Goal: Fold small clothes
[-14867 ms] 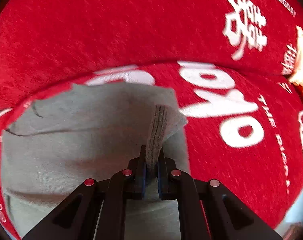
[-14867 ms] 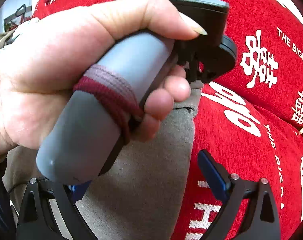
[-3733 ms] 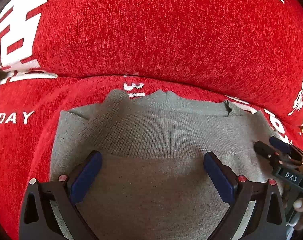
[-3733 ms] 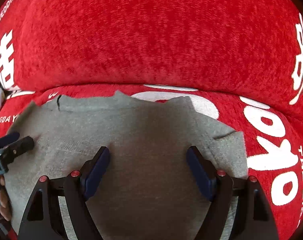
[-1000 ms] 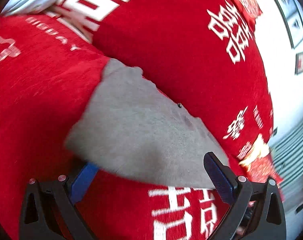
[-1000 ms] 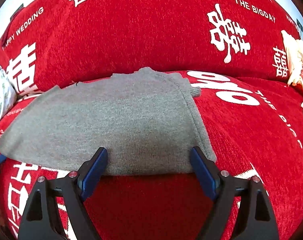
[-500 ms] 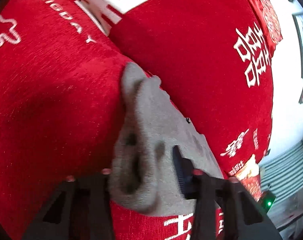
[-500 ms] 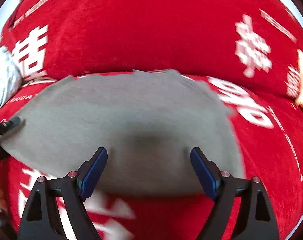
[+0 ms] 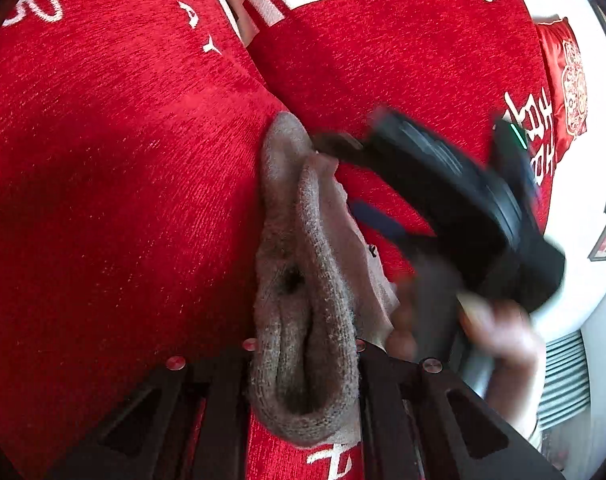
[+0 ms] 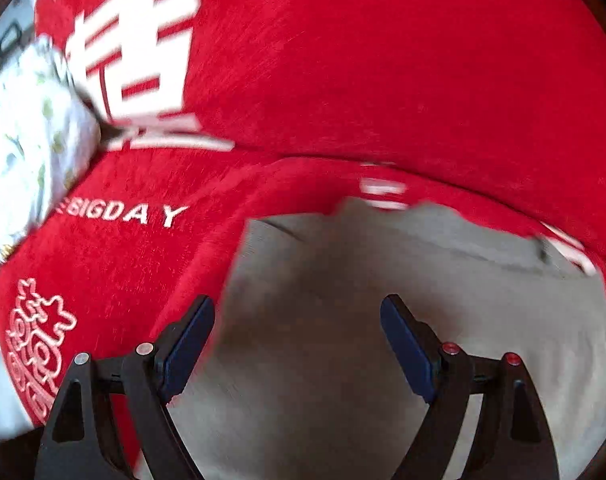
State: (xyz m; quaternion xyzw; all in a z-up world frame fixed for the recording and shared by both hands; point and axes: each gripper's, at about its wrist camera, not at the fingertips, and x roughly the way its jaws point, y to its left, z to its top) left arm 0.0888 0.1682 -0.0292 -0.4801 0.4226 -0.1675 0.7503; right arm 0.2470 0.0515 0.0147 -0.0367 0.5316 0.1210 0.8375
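Grey knit garment lies on the red sofa; your left gripper pinches its bunched edge, right gripper spread above it, probably ready to grab the near corner.

Even daylight fills both fisheye views, brightest at the white wall toward three o'clock. Edges curve and darken into black corners. Motion blur smears the right gripper in the left view and the sofa lettering in the right.

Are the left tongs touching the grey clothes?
Touching. The left wrist view shows the left tongs, which have just closed, pinching a bunched fold of the grey clothes between both fingers.
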